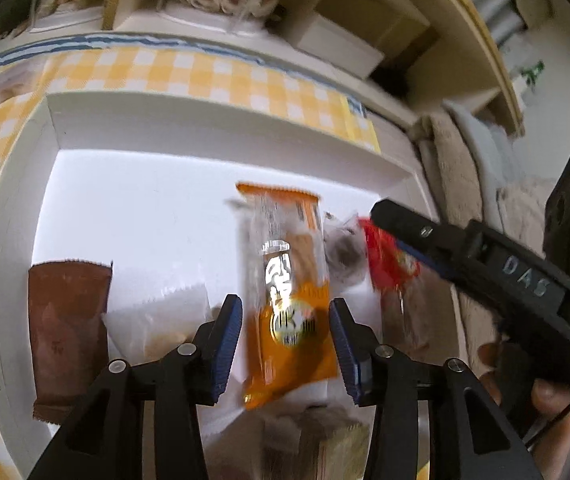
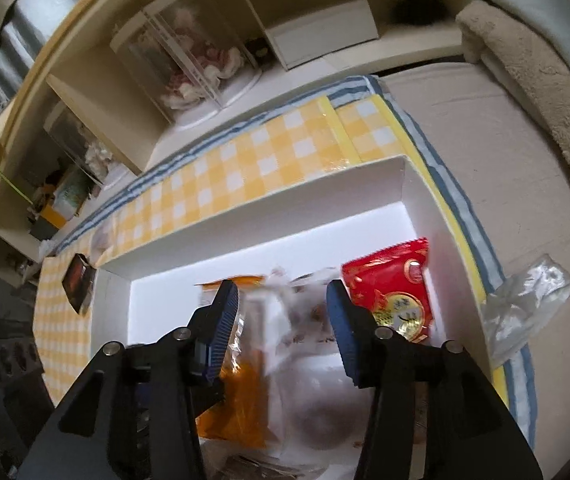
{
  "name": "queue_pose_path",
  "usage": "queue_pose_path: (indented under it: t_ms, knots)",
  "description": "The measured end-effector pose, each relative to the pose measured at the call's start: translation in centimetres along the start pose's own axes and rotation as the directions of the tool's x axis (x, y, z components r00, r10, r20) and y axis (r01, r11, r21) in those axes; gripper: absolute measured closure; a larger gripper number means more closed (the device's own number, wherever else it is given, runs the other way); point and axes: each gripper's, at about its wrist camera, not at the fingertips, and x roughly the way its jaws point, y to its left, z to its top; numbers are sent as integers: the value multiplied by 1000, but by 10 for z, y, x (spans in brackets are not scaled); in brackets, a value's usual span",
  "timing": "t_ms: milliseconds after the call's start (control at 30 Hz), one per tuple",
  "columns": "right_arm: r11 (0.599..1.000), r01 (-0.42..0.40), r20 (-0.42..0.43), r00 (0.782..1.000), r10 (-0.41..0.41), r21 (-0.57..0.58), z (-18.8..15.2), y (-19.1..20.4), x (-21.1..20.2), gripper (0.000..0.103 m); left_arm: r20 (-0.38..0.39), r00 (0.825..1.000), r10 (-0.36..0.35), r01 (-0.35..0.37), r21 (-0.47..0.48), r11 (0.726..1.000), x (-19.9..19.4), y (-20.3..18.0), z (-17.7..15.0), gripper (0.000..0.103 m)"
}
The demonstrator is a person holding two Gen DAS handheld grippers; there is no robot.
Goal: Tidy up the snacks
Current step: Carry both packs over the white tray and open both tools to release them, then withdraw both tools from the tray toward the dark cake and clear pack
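snacks lay in the white box (image 1: 221,116) on the checked cloth (image 1: 205,72): orange packet (image 1: 285,292) between the left gripper (image 1: 285,344)'s parted jaws, untouched; clear wrapper (image 2: 305,328) between the right gripper (image 2: 283,332)'s parted jaws; red packet (image 2: 393,292) beside.

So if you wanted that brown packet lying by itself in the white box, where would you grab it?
Probably across its narrow width near the middle, coming straight down from above. The brown packet lies flat on the floor of the white box, long and slim, so its two long edges suit a two-finger gripper. Its left edge runs close to the box wall, so a finger has little room there.
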Motion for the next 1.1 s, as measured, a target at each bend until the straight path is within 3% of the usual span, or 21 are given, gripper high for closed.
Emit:
queue_pose_path:
  t_ms: [100,400,467,533,667,800,933,1033,1100]
  knots:
    - [1000,5,-2,1000,-5,-2,-3,-5,-7,55,-24,1000,7,-7,12,1000,5,-5,0,70]
    - [1000,1,-10,1000,-1,-10,-16,-14,-30,55,-17,1000,14,-13,25,1000,15,-13,4,72]
    - [1000,-3,-12,1000,2,-11,-18,-15,-31,55,-6,1000,24,-24,39,999,10,-12,0,67]
    - [1000,-6,-12,1000,5,-17,-20,-14,-33,55,1,1000,30,-30,52,998,4,-12,-2,53]
    - [999,0,-5,1000,0,-34,-22,-9,-39,55,12,998,57,-58,91,994,-12,-11,-6,48]
    - [998,7,17,1000,-5,-64,-26,-2,-51,55,27,996,85,-88,133,987,-30,-14,-12,34]
    - [994,33,31,999,-30,-101,-32,6,-61,42,42,994,105,-111,165,980,-52,-15,-17,19]
    - [992,49,41,998,-44,-118,-36,12,-69,38,60,992,115,-124,172,977,-69,-15,-21,6]
    - [990,68,53,997,-62,-121,-38,16,-74,31,77,990,118,-130,177,976,-82,-14,-24,2]
